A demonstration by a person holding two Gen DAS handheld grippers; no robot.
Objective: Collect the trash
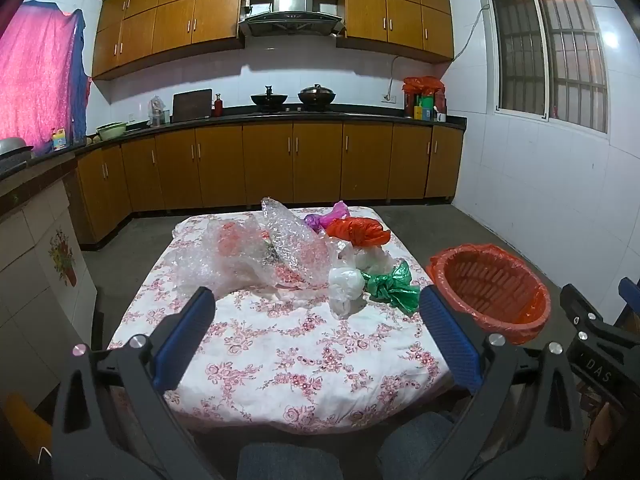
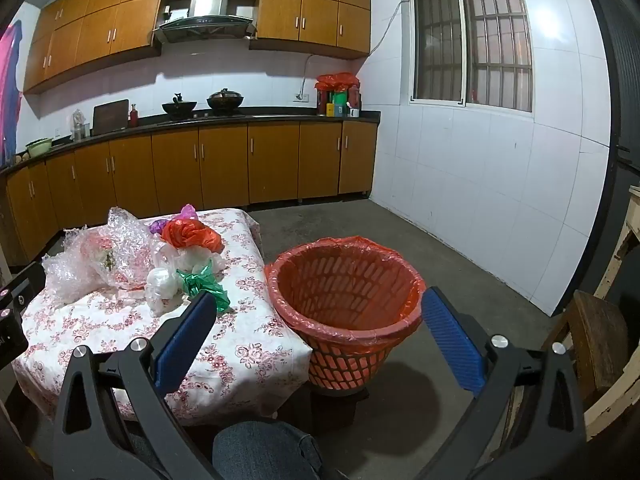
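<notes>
- Nothing collected yet: lined trash basket (image 2: 344,280) looks empty.
- Bubble wrap (image 1: 256,256) and knotted plastic bags (image 1: 360,232) remain on the worktop (image 1: 280,360).
- Left gripper (image 1: 316,312) and right gripper (image 2: 316,312) both spread wide, grasping nothing.

The room is lit from overhead by artificial light, fairly bright. Glare blooms on the white tile wall (image 1: 612,40) at two o'clock in the left wrist view, and again at one o'clock in the right. The window (image 2: 472,40) shows only a warm glow along its top. The wall cupboards (image 1: 160,28) cast a sharp shadow on the tiles beneath. The basket (image 2: 344,300) drops a round dark shadow on the floor at six o'clock. Straight lines bow outward toward every edge, corners go black, and colours look slightly grainy.
</notes>
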